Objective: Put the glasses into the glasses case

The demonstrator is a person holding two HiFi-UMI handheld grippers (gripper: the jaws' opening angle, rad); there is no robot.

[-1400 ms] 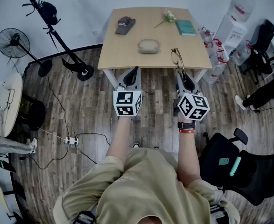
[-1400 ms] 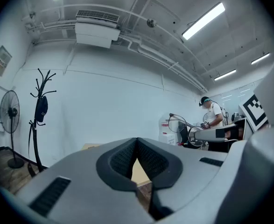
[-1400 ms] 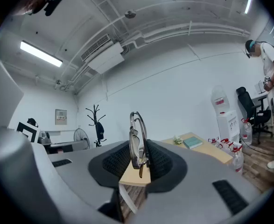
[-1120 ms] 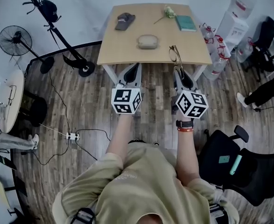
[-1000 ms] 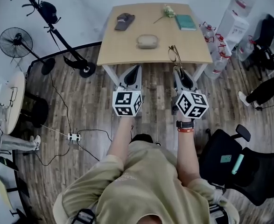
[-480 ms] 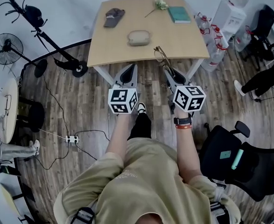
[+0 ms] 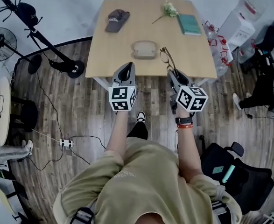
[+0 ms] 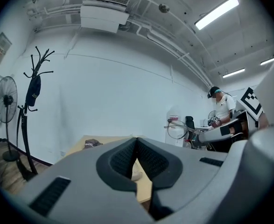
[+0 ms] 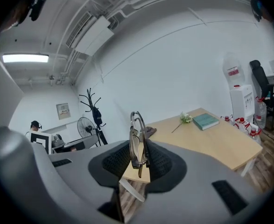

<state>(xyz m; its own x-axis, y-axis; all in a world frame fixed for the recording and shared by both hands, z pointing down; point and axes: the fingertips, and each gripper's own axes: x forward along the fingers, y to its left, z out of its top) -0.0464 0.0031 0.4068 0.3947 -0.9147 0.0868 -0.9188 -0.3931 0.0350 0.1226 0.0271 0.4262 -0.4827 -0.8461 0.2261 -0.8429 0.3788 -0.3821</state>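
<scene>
Person stands at the near edge of the wooden table [image 7: 197,55] with a gripper in each hand, both reaching over the front edge.

R gripper [image 9: 139,147] has hold of the glasses [image 9: 137,125]. Its jaws are only a little apart, with the pads pinching the folded frame at its lower end. The lenses stand upright and stick out past the tips. Seen from above, the glasses hang over the tabletop just right of the glasses case [image 7: 144,49], close but not touching it.

L gripper [image 8: 137,141] has its jaws closed tip to tip w/ nothing between them. It points roughly level toward the table, just short of the case on its near left side.

The case is beige and rounded, and lies flat about mid-table, between the lines of the two grippers. It looks closed, tho from this angle I can't be sure.

Further back on the table are a dark cap [image 7: 116,20] at left, a flower [image 7: 167,8], and a teal book [image 7: 189,24] at right, all well apart from the case.
</scene>
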